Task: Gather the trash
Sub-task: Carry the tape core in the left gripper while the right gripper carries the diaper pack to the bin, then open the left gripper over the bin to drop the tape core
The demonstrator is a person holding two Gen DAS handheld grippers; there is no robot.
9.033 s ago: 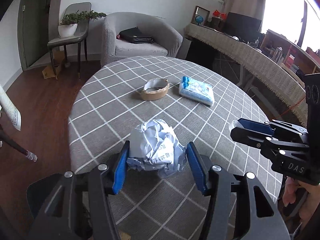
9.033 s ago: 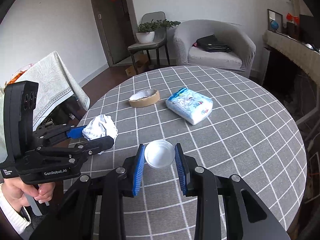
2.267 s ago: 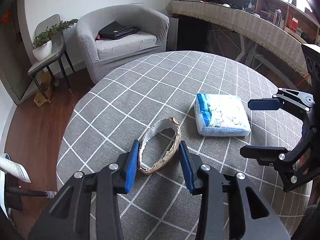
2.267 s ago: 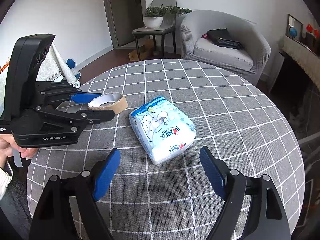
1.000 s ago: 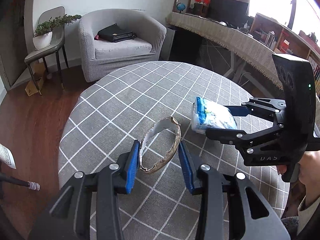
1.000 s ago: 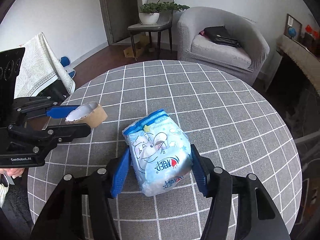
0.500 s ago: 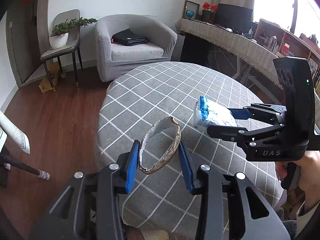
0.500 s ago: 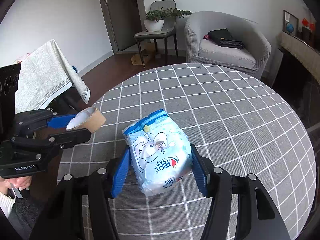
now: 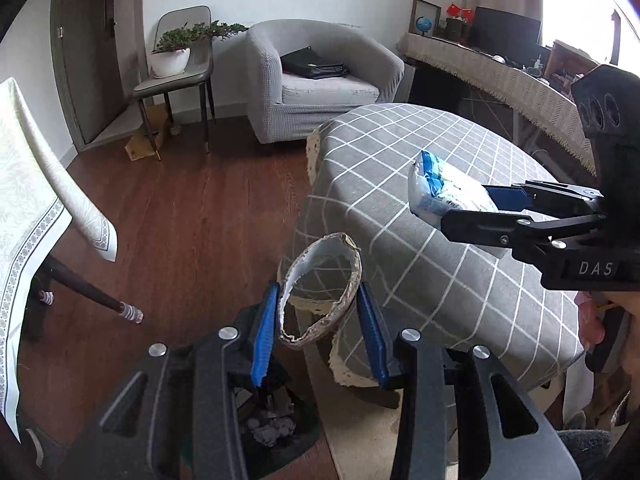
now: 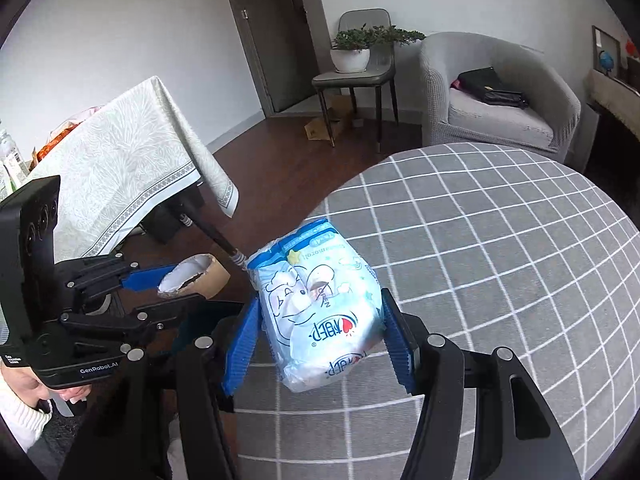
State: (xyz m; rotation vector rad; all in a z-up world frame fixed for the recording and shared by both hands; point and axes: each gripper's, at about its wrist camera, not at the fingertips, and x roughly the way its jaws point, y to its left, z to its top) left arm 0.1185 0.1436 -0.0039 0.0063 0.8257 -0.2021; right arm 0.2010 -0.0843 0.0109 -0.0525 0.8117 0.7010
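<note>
Swung off the table (image 9: 400, 168) edge since before: left gripper (image 9: 320, 320) clamping tape ring (image 9: 320, 288), right gripper (image 10: 320, 336) clamping tissue pack (image 10: 320, 312); next, release over dark bin (image 9: 276, 428) below.

left hand-held gripper (image 9: 320, 320) clamping tape roll (image 9: 320, 292)

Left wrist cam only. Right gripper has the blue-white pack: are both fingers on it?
Observer: Yes. In the right wrist view both blue fingers of the right gripper press the sides of the tissue pack.
Operator: Pack over the table?
Observer: Mostly. It hangs above the edge of the checked tablecloth, with its far end past it.
Operator: My ring, seen from there?
Observer: The cardboard ring sits between the fingers of the left gripper, beyond the table edge with floor behind it.
</note>
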